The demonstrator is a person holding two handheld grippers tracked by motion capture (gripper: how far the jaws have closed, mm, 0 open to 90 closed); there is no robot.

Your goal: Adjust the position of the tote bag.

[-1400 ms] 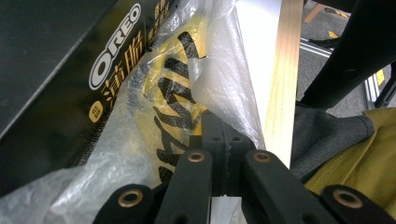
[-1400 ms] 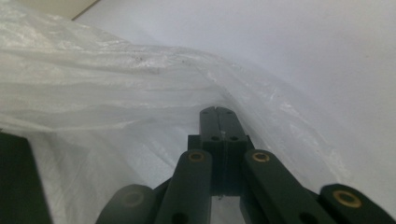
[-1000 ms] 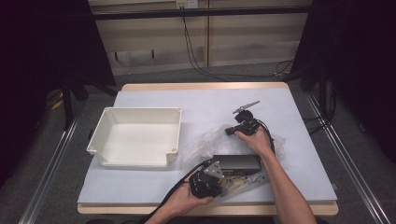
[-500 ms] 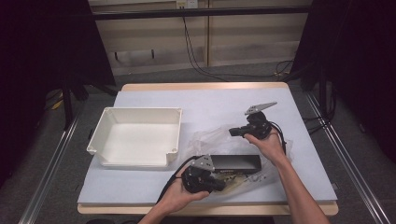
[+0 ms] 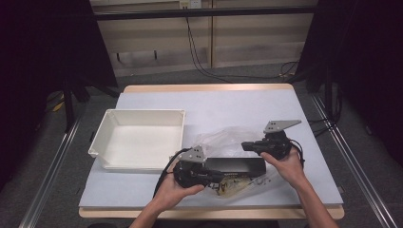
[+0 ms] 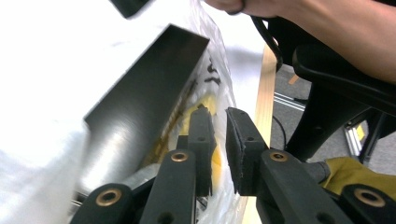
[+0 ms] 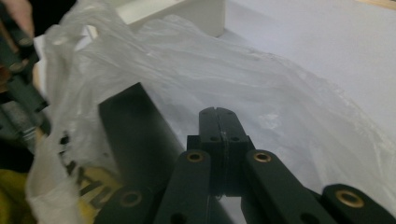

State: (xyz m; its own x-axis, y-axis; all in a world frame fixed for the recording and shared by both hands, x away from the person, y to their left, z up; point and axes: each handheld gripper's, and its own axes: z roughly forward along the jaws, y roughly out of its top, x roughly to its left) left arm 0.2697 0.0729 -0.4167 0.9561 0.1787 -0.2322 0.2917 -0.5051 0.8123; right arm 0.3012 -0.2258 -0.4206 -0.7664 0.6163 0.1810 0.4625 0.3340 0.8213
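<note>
Keep right claw (image 7: 218, 114), pinched flat on the plastic bag (image 5: 223, 140) film, lifting toward 1 o'clock while left claw (image 6: 219, 119), jaws just parting (nothing pressed between), steadies the dark box (image 5: 235, 165) lying at tabletop (image 5: 228, 107) front edge, 6 o'clock.

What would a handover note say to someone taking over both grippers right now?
Left gripper: jaws a little apart, just been opening, nothing pressed between the pads; it sits at the near end of the clear plastic bag.
Right gripper: jaws shut, seemingly pinching the bag's film and lifting it.
Dark rectangular box: lies on the table, partly inside the bag.
White tray: left of the bag, nothing in it.
Done: bag mouth raised on one side.
Left: probably regrip the bag with the left gripper and separate box from bag.
</note>
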